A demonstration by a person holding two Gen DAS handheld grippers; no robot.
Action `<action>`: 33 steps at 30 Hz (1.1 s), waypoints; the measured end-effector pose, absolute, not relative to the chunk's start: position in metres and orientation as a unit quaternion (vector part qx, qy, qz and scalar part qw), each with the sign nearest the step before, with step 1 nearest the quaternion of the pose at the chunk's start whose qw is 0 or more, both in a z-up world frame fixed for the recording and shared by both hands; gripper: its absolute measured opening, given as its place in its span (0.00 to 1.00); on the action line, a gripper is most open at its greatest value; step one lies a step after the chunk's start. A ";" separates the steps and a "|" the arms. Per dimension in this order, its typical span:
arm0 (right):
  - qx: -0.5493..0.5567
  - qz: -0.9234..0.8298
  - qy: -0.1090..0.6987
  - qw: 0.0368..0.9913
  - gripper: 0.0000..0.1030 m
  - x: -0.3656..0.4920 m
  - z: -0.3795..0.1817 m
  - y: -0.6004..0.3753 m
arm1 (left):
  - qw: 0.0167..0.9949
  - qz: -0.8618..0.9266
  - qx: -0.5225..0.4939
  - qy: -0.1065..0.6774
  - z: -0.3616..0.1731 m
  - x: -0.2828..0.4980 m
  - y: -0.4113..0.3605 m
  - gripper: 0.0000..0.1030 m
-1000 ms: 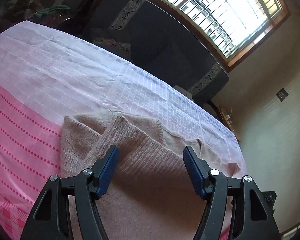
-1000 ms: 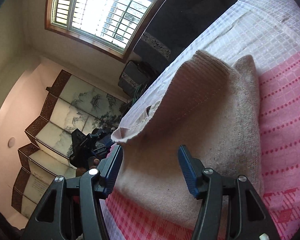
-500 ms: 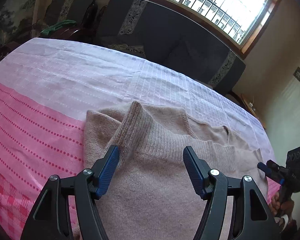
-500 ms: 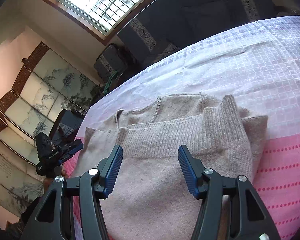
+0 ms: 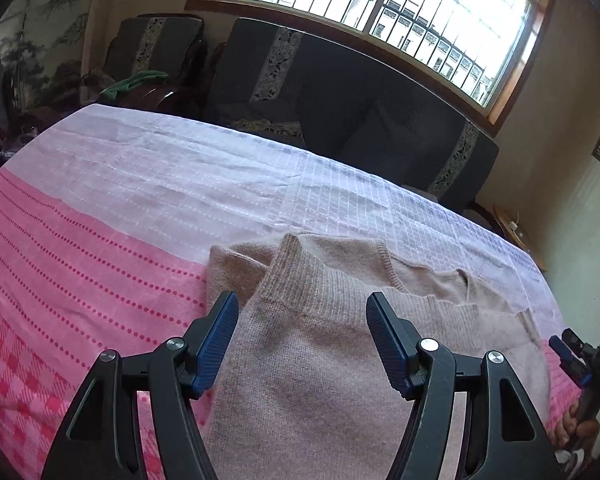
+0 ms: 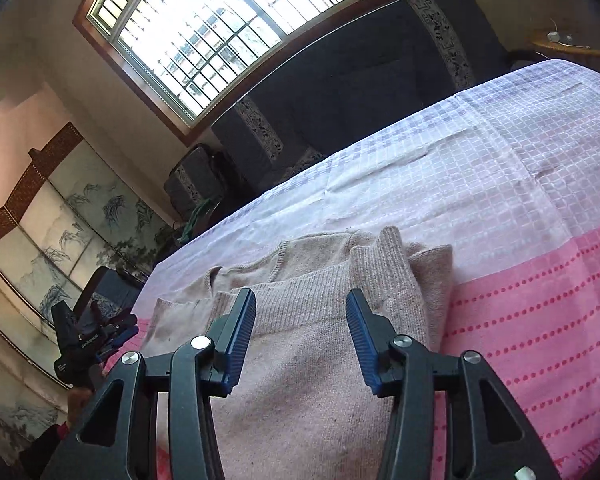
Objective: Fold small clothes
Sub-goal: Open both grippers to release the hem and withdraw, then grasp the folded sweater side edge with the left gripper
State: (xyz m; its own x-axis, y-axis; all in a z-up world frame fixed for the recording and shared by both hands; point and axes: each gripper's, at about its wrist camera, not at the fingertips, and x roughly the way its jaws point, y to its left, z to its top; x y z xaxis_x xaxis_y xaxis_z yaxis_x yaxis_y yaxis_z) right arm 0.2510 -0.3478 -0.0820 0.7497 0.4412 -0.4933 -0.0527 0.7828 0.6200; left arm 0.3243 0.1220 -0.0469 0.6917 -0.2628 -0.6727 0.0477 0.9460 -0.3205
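Beige knit sweater [image 5: 340,380] lies folded on the bed, sitting mostly on the pink dotted part of the bedspread [image 5: 80,264] with its far edge reaching the white checked part; the ribbed hem is doubled over on top, collar opening visible toward the far side. Left gripper [image 5: 302,336] is tilted down over the near-left part of the sweater, fingers wide apart, nothing between the pads, ribbed fold showing in the gap. Right gripper [image 6: 300,328] hovers angled down over the near-right part of the sweater; its jaws have just been closing in but stand apart, empty, no cloth pinched. In the left wrist view the right gripper shows at the right edge, gripped by a hand [image 5: 576,428] low beside the bed. In the right wrist view the left gripper [image 6: 116,332] sits at the left edge, off the sweater's left end. Dark sofa [image 5: 360,120] and barred window [image 5: 380,12] beyond the far side of the bed.
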 end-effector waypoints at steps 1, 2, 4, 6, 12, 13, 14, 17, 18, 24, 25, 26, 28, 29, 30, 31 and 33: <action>0.303 0.144 0.321 0.885 0.44 0.244 -0.081 -0.347 | 0.910 -0.081 -0.130 0.384 -0.046 0.323 0.124 0.65; 0.303 0.147 0.318 0.886 0.45 0.237 -0.079 -0.346 | 0.912 -0.073 -0.112 0.387 -0.045 0.321 0.124 0.65; 0.292 0.154 0.320 0.888 0.45 0.226 -0.078 -0.338 | 0.916 -0.054 -0.069 0.391 -0.045 0.318 0.121 0.65; 0.272 0.153 0.322 0.894 0.45 0.217 -0.078 -0.326 | 0.919 -0.045 -0.038 0.391 -0.047 0.314 0.119 0.65; 0.199 0.124 0.327 0.916 0.46 0.202 -0.085 -0.296 | 0.925 -0.003 0.033 0.380 -0.052 0.309 0.111 0.65; 0.189 0.114 0.329 0.918 0.46 0.202 -0.088 -0.293 | 0.925 0.002 0.045 0.377 -0.052 0.308 0.108 0.65; 0.180 0.105 0.332 0.920 0.46 0.202 -0.091 -0.292 | 0.926 0.005 0.056 0.374 -0.053 0.307 0.105 0.65; 0.169 0.096 0.330 0.924 0.46 0.200 -0.091 -0.287 | 0.925 0.001 0.075 0.373 -0.055 0.306 0.098 0.65; 0.162 0.090 0.329 0.926 0.46 0.200 -0.091 -0.285 | 0.925 0.003 0.082 0.372 -0.056 0.306 0.096 0.65; 0.145 0.069 0.347 0.924 0.47 0.202 -0.095 -0.279 | 0.924 0.008 0.096 0.371 -0.060 0.308 0.089 0.66; 0.149 0.068 0.349 0.923 0.47 0.202 -0.096 -0.280 | 0.923 0.009 0.097 0.371 -0.061 0.308 0.088 0.66; 0.152 0.069 0.350 0.922 0.47 0.203 -0.097 -0.281 | 0.923 0.008 0.097 0.372 -0.062 0.309 0.087 0.66; 0.153 0.067 0.350 0.922 0.48 0.203 -0.097 -0.282 | 0.922 0.008 0.099 0.375 -0.064 0.310 0.087 0.66; 0.151 0.067 0.351 0.922 0.49 0.203 -0.097 -0.282 | 0.921 0.008 0.099 0.376 -0.065 0.311 0.087 0.66; 0.150 0.068 0.352 0.921 0.50 0.203 -0.097 -0.281 | 0.921 0.006 0.098 0.378 -0.065 0.311 0.087 0.66; 0.148 0.068 0.353 0.921 0.50 0.204 -0.097 -0.280 | 0.920 0.003 0.097 0.379 -0.066 0.312 0.087 0.66; 0.147 0.067 0.355 0.921 0.52 0.204 -0.097 -0.279 | 0.919 -0.002 0.094 0.382 -0.067 0.313 0.088 0.66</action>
